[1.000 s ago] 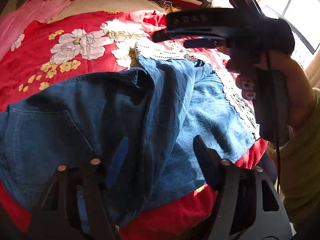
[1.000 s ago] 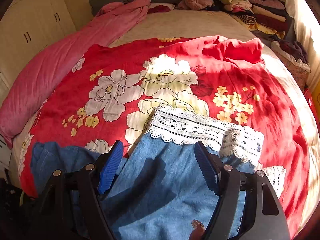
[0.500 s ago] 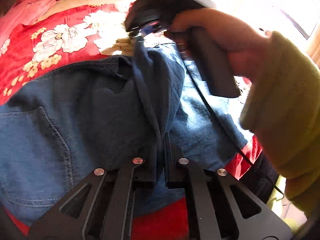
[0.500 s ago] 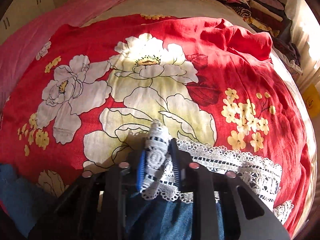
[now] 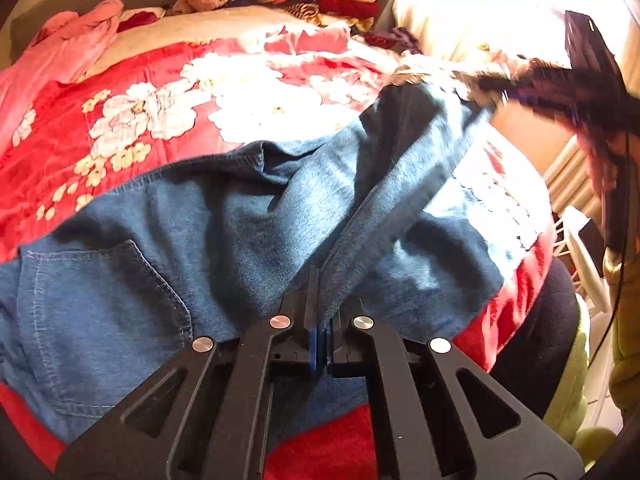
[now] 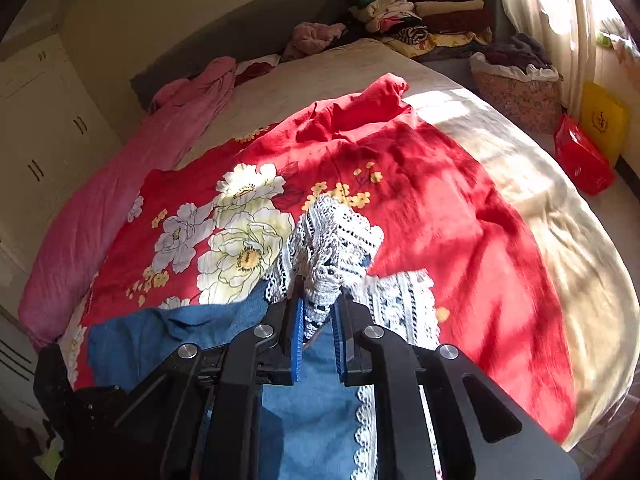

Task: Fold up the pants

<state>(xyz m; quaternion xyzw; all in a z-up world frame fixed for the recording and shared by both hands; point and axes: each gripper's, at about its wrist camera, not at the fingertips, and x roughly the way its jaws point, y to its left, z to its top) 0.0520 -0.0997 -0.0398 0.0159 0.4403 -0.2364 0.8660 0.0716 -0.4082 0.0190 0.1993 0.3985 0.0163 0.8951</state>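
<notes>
Blue denim pants (image 5: 224, 232) with a white lace hem lie across a red floral blanket (image 5: 132, 128) on a bed. My left gripper (image 5: 322, 300) is shut on a raised fold of denim near the middle of the pants. From that pinch a ridge of cloth runs up to the right, toward my blurred right gripper (image 5: 532, 84). In the right wrist view, my right gripper (image 6: 318, 300) is shut on the bunched lace hem (image 6: 332, 236), lifted off the blanket. Below it the denim leg (image 6: 312, 400) hangs down.
A pink quilt (image 6: 120, 200) lies along the bed's left side. Piles of folded clothes (image 6: 420, 12) sit at the headboard, with a cloth basket (image 6: 516, 84) beside the bed. A red box (image 6: 584, 160) and a yellow bag (image 6: 604, 120) stand on the floor at right. A wardrobe (image 6: 40, 140) is at left.
Both grippers went from open to shut: the left on a denim fold, the right on the lace hem. The right one then swung the hem up and away to the right.
</notes>
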